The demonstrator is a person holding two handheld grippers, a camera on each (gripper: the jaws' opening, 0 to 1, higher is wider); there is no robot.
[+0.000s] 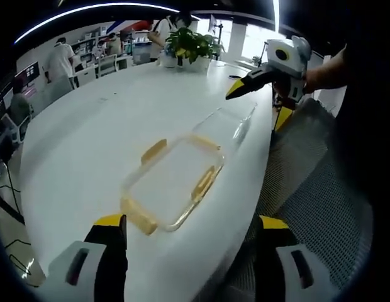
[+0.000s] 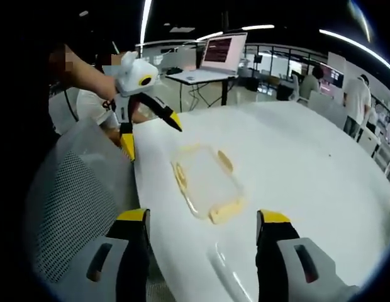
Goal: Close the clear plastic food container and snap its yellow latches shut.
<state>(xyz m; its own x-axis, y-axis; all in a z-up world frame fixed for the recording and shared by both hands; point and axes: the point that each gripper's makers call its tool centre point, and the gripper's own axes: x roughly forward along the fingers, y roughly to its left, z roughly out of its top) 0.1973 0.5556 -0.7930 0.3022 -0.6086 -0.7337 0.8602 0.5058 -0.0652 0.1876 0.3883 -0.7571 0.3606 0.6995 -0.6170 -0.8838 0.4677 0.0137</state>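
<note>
My left gripper [image 1: 189, 242] has its jaws spread wide and is grasping nothing; between them, a little ahead, the clear plastic food container [image 1: 173, 182] lies flat on the white table [image 1: 88, 132] near its curved edge, with yellow latches [image 1: 153, 151] along its sides. Just beyond it lies what looks like the clear lid [image 1: 228, 124], though its outline is faint. My right gripper [image 2: 201, 242] is also released, jaws far apart and empty, looking at the same container [image 2: 206, 179] from the opposite end. In the right gripper view my left gripper [image 2: 151, 123] hovers above the table edge, apart from the container. A mesh chair back [image 2: 72, 201] stands beside the table, a potted plant [image 1: 192, 45] sits at the far end, and an open laptop [image 2: 219, 55] rests on another desk.
</note>
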